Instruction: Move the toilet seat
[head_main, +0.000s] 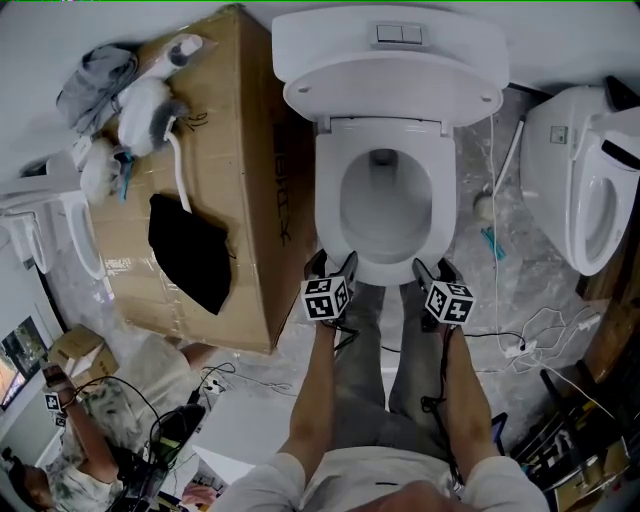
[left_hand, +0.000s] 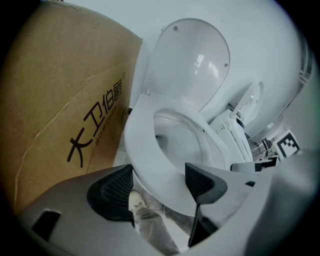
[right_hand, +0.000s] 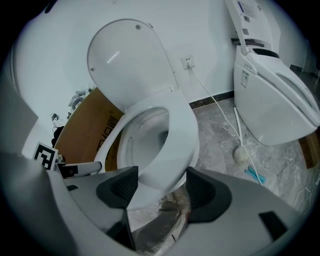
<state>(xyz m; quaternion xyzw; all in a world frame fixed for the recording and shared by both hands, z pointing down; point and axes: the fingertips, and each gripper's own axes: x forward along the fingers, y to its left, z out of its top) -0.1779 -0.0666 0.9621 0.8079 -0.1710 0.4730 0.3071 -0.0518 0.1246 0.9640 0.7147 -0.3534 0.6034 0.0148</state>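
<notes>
A white toilet stands against the back wall with its lid (head_main: 390, 95) up. Its seat (head_main: 440, 200) is tilted, the front rim lifted off the bowl (right_hand: 107, 145). My left gripper (head_main: 335, 265) is shut on the seat's front rim left of centre. In the left gripper view the seat (left_hand: 150, 165) fills the gap between the two dark pads of that gripper (left_hand: 157, 185). My right gripper (head_main: 432, 268) is shut on the same rim right of centre, and the seat (right_hand: 175, 135) runs down between the right gripper's (right_hand: 160, 187) pads.
A large cardboard box (head_main: 220, 150) stands close on the toilet's left, with soft toys and a black cloth (head_main: 190, 250) on top. A second toilet (head_main: 590, 190) is at the right. A brush (head_main: 485, 205) and cables (head_main: 540, 335) lie on the marble floor. A person (head_main: 70, 450) crouches at the lower left.
</notes>
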